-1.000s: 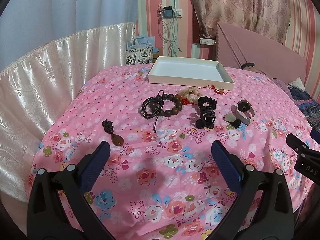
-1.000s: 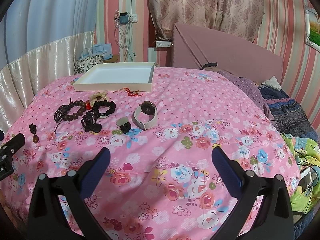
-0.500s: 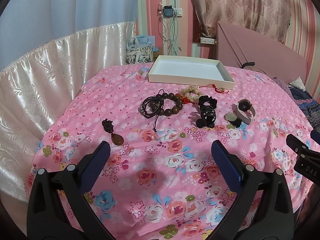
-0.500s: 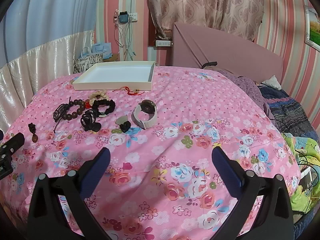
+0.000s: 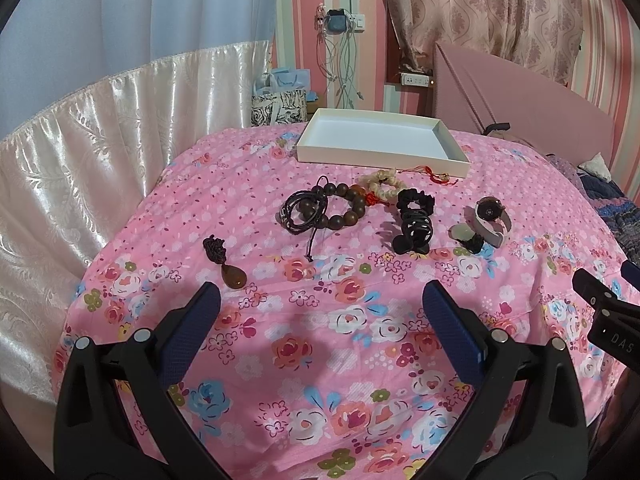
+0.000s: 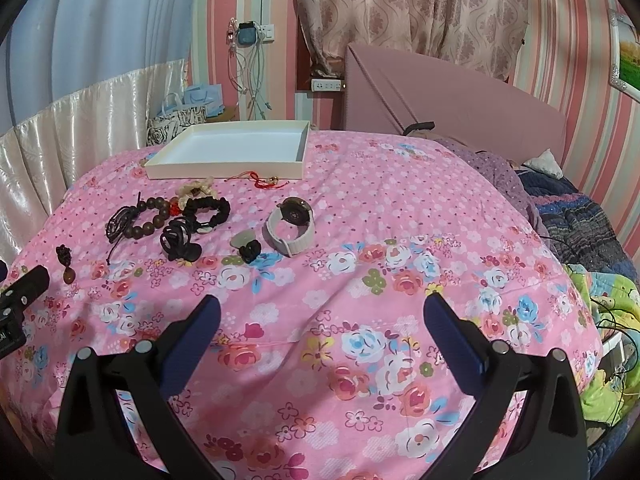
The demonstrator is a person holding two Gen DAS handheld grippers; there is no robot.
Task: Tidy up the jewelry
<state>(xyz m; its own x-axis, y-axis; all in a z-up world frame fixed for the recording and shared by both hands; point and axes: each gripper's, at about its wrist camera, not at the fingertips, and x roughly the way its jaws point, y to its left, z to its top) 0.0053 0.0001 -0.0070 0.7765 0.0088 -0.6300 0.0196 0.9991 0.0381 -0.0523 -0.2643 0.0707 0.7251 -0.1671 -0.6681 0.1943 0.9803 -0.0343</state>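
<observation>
Two grippers, left [image 5: 320, 304] and right [image 6: 320, 312], hang over the pink bedspread [image 5: 320, 360], jaws spread wide and holding nothing. The jewelry lies in a loose row just in front of the white tray [image 5: 380, 140], none of it inside: a brown pendant [image 5: 230, 270] farthest left, wooden beads [image 5: 344, 208] with a black cord [image 5: 300, 212], a black hair clip [image 5: 414, 228], and a watch [image 5: 492, 220] farthest right.

Pink-striped walls [image 6: 568, 60], patterned curtain [image 6: 400, 8]
</observation>
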